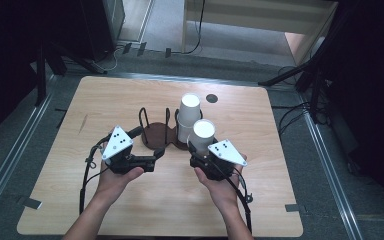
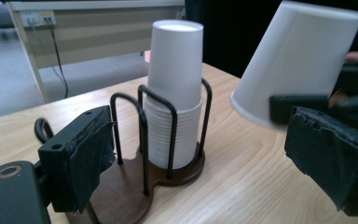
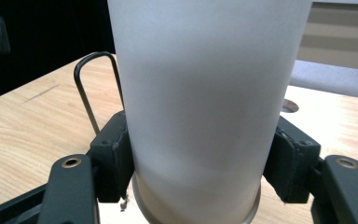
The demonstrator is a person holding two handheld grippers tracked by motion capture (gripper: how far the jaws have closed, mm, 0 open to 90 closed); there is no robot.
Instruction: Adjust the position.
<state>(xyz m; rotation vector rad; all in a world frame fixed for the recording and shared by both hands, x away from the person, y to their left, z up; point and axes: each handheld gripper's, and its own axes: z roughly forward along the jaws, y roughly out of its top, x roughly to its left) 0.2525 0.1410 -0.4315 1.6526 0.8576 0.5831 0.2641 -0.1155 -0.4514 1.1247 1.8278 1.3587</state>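
A light wooden counter (image 1: pixel 130 210) with rounded corners stands on a grey floor (image 1: pixel 0 165), with metal rails running along both sides and dark stands and cables in the shadows around it. Beyond the far edge sits a pale piece of furniture (image 1: pixel 260 20) with a cable hanging near it. A small dark round hole (image 1: pixel 211 98) marks the counter near its far edge. Around the middle of the counter rests a dark brown holder (image 1: pixel 155 135) with black wire hoops; its right compartment carries a stack of white paper cups (image 1: pixel 188 117), upside down, while the left compartment stands bare. The right tongs (image 1: pixel 200 150), held in the person's right hand (image 1: pixel 222 185), grip a single white paper cup (image 1: pixel 203 131) near its rim, the two padded jaws pressing on opposite sides of it; the cup is upside down with its base tilted up and away, and it hovers just near and right of the stack, above the counter. In the left gripper view this held cup (image 2: pixel 293 65) hangs tilted to the right of the stack (image 2: pixel 175 93). The left tongs (image 1: pixel 152 159), in the left hand (image 1: pixel 115 180), stand open with nothing between the pads, pointing right toward the near edge of the holder, well apart from the held cup.
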